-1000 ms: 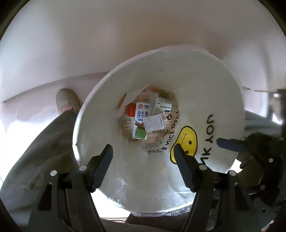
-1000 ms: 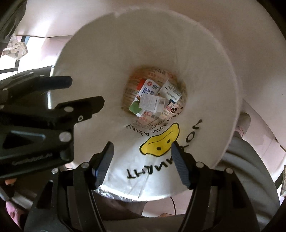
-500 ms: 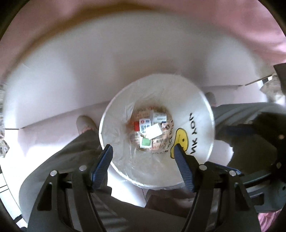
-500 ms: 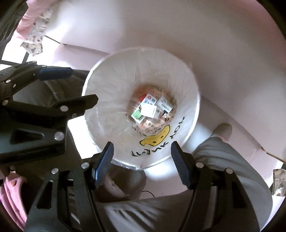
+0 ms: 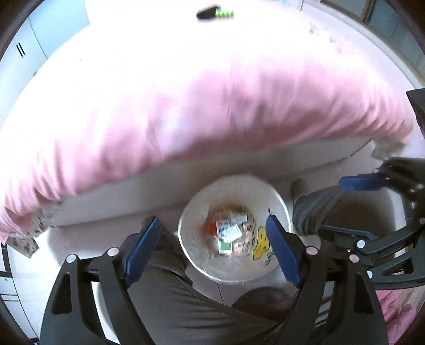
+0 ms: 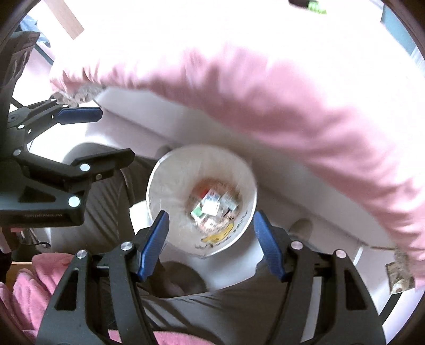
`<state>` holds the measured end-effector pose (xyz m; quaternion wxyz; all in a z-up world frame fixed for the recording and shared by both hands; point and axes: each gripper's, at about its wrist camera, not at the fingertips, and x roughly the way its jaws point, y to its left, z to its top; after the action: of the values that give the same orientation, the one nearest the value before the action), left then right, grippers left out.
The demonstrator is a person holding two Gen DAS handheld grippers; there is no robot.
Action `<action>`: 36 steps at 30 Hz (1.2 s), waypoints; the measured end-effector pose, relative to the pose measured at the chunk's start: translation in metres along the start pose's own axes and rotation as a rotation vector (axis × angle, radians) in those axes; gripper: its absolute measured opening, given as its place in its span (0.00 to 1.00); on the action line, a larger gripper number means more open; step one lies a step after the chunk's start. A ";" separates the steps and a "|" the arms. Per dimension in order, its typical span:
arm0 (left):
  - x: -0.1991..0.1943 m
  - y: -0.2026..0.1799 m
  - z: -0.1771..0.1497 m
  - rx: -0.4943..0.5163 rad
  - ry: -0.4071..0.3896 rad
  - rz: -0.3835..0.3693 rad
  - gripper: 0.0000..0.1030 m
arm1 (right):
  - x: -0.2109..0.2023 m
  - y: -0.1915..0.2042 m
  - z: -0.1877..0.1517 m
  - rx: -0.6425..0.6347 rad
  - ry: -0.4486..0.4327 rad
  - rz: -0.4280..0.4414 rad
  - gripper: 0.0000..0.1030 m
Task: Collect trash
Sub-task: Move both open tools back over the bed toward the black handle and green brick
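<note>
A white trash bin (image 5: 277, 201) lined with a smiley-face bag stands on the floor below me; it also shows in the right wrist view (image 6: 170, 169). Cartons and paper trash (image 5: 228, 234) lie at its bottom, seen too in the right wrist view (image 6: 211, 205). My left gripper (image 5: 212, 244) is open and empty high above the bin. My right gripper (image 6: 211, 236) is open and empty above it as well. Each gripper shows in the other's view, the right (image 5: 356, 209) and the left (image 6: 101, 138).
A table draped with a pink cloth (image 5: 199, 106) rises just behind the bin, its white edge (image 5: 239, 162) close to the rim. A green and black object (image 5: 215, 12) lies on top far back. The person's grey-trousered legs (image 5: 172, 297) flank the bin.
Both grippers have risen well away from the bin, which now looks much smaller. The pink tabletop has come into view. Both stay open and empty.
</note>
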<state>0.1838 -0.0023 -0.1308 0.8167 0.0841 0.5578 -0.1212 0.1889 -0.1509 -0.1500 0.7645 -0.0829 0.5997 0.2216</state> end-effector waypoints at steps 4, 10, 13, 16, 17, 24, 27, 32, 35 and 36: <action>-0.037 0.000 0.011 0.012 -0.073 0.010 0.84 | -0.045 0.004 0.006 -0.025 -0.090 -0.027 0.66; -0.083 -0.007 0.035 0.050 -0.170 0.043 0.85 | -0.101 0.004 0.017 -0.048 -0.214 -0.066 0.67; -0.097 -0.010 0.048 0.064 -0.203 0.051 0.86 | -0.129 0.000 0.024 -0.059 -0.270 -0.088 0.67; -0.112 -0.012 0.063 0.082 -0.232 0.068 0.86 | -0.151 -0.003 0.036 -0.067 -0.316 -0.111 0.67; -0.115 -0.013 0.069 0.090 -0.241 0.072 0.86 | -0.158 -0.005 0.039 -0.068 -0.328 -0.118 0.67; -0.129 -0.014 0.112 0.119 -0.291 0.094 0.86 | -0.187 -0.020 0.069 -0.074 -0.392 -0.159 0.67; -0.130 -0.014 0.131 0.126 -0.302 0.098 0.86 | -0.195 -0.030 0.087 -0.076 -0.406 -0.174 0.67; -0.120 -0.013 0.166 0.145 -0.300 0.105 0.86 | -0.195 -0.047 0.111 -0.079 -0.405 -0.178 0.67; -0.111 -0.012 0.184 0.152 -0.289 0.102 0.86 | -0.190 -0.057 0.128 -0.076 -0.399 -0.170 0.67; -0.106 -0.011 0.191 0.155 -0.284 0.101 0.86 | -0.188 -0.061 0.135 -0.076 -0.397 -0.167 0.67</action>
<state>0.3134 -0.0542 0.0375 0.8836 0.1567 0.4207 -0.1334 0.2999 -0.1972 0.0564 0.8795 -0.1157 0.4198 0.1921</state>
